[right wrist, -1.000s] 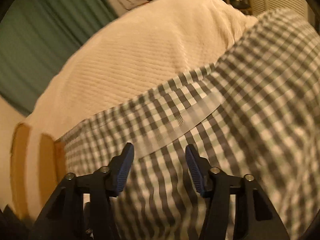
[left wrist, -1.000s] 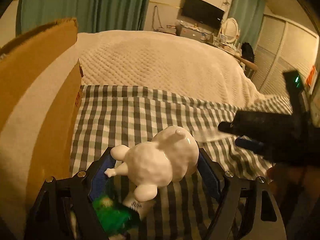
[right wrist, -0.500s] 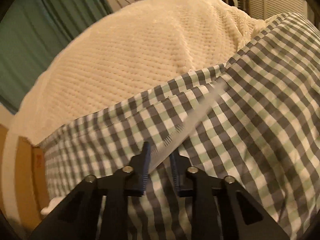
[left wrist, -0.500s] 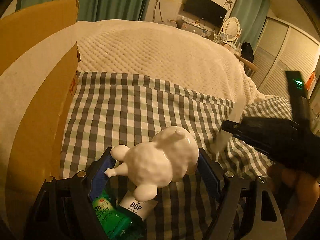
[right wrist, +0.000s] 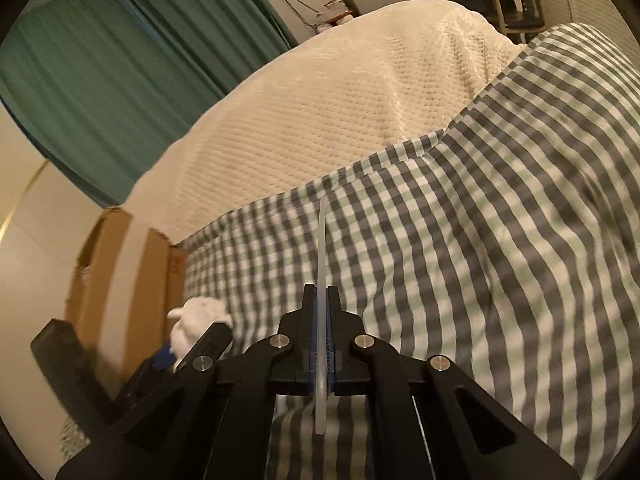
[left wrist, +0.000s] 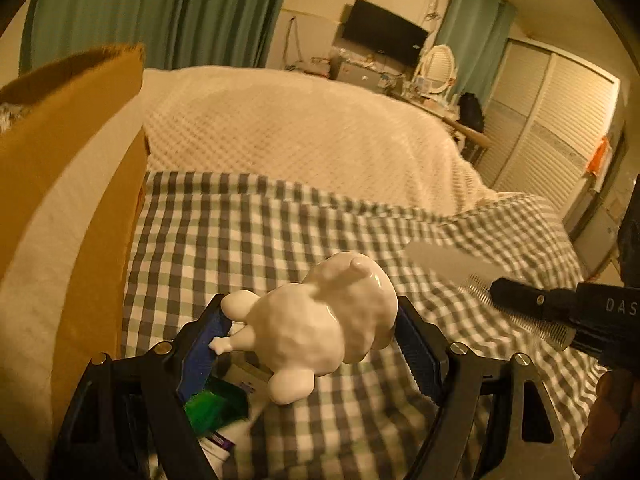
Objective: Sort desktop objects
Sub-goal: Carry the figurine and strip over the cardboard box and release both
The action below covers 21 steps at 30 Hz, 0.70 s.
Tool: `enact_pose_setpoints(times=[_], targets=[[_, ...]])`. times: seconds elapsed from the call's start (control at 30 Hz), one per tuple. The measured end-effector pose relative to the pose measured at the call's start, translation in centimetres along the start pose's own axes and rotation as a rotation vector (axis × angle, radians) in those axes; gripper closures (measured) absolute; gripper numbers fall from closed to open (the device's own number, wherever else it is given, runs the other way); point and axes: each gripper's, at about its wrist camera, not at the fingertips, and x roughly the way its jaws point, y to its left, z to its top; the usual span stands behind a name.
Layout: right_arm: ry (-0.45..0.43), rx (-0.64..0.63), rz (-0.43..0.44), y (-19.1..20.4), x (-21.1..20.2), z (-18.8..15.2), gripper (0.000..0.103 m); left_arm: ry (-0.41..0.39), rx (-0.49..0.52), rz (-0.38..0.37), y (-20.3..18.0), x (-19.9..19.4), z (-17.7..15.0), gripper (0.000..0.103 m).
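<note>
Above the checked cloth, your right gripper now pinches the clear ruler; a second ago its fingers stood wide apart with the ruler lying flat on the cloth between them. The ruler has turned edge-on in the right wrist view, a thin pale strip running forward from the closed blue pads. In the left wrist view it shows as a blurred translucent strip lifted clear of the cloth, fine graduation marks visible near the black fingertip, numerals not legible.

Your left gripper holds the white figurine as before, its grip unchanged: pads closed on either side of the glossy, lumpy body. The figurine has stubby rounded limbs and a small nub on top, and hangs tilted.

Writing: the letters "DAS" show on the right gripper's black body, cut off at the picture's edge. A green bottle lies under the figurine on the cloth; its label, readable half a second ago as "BOP" on the neighbouring tube, is now too blurred to read.

The cardboard box stands at the left edge of the cloth, flap raised. The cream bedspread lies beyond.
</note>
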Motion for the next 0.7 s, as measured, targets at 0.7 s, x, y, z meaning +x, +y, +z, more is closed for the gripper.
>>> enact_pose_setpoints(times=[0.7], targets=[[-0.018,-0.109,0.351,13.1,-9.5,-0.6,0.1,-0.265,-0.023,0.134,4.7,-18.9,6.3,0.021]])
